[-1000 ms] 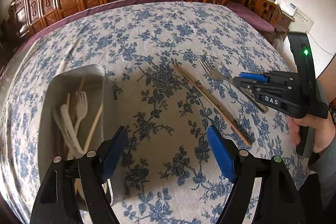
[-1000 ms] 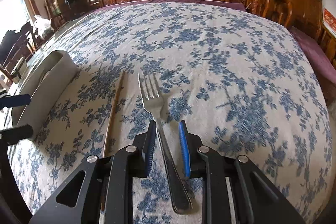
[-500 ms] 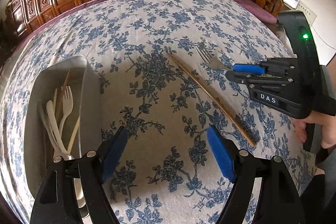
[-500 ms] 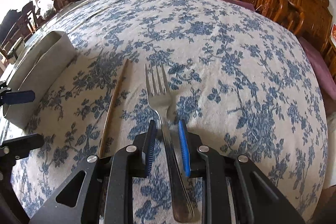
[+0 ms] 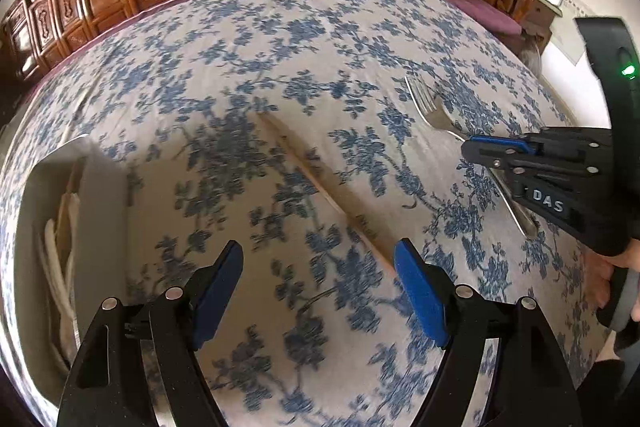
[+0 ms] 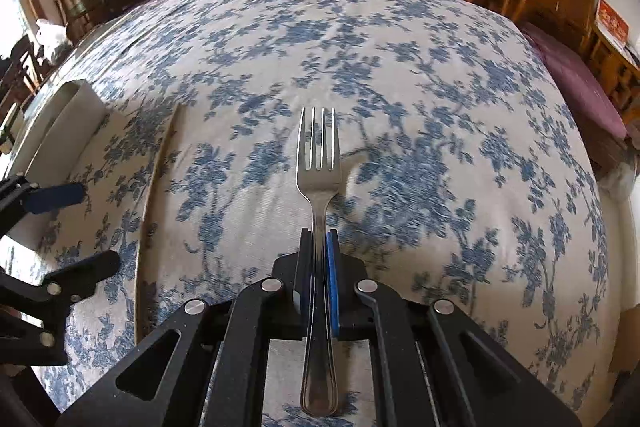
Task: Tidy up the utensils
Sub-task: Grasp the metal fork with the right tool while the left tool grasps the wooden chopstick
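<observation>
Stainless-steel fork sits between the blue pads of the right hand-held gripper, whose jaws are closing on its handle; the tines point away and the handle end juts back beneath the gripper body. A wooden chopstick lies to its left on the blue-flowered counter. The left hand-held gripper hovers open, holding nothing. A grey tray at far left contains pale utensils.
</observation>
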A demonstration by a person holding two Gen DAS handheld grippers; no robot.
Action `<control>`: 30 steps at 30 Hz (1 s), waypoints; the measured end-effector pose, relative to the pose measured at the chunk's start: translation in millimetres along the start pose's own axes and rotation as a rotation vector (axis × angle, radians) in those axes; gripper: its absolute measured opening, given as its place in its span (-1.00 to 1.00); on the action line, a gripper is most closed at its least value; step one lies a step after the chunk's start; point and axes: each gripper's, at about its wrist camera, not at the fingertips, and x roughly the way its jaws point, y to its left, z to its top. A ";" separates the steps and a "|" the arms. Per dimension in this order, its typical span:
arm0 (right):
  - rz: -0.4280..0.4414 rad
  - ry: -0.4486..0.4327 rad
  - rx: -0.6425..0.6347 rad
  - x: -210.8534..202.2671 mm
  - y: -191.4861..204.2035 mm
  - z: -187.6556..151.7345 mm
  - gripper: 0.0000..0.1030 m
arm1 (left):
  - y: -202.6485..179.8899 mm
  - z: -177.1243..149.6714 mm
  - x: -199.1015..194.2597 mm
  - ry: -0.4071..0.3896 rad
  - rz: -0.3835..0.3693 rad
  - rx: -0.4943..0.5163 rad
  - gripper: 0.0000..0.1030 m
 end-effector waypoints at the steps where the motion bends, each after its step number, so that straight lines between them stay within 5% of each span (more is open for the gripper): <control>1: 0.003 -0.002 0.005 -0.3 -2.3 -0.4 -0.84 | -3.7 2.0 2.9 0.003 0.004 0.004 0.45; 13: 0.004 -0.004 -0.005 0.8 -2.6 1.3 -0.83 | 0.5 8.5 23.3 0.052 0.046 -0.016 0.44; 18: -0.002 -0.004 -0.009 1.2 -2.0 1.4 -0.83 | 14.5 5.8 18.1 0.045 0.037 -0.057 -0.02; 23: -0.004 -0.005 -0.009 1.0 -1.8 0.8 -0.83 | 24.9 5.2 15.3 0.042 0.032 -0.081 -0.81; 30: -0.016 -0.007 -0.022 0.8 0.4 0.7 -0.82 | 33.3 3.7 14.1 0.054 -0.002 -0.097 -0.91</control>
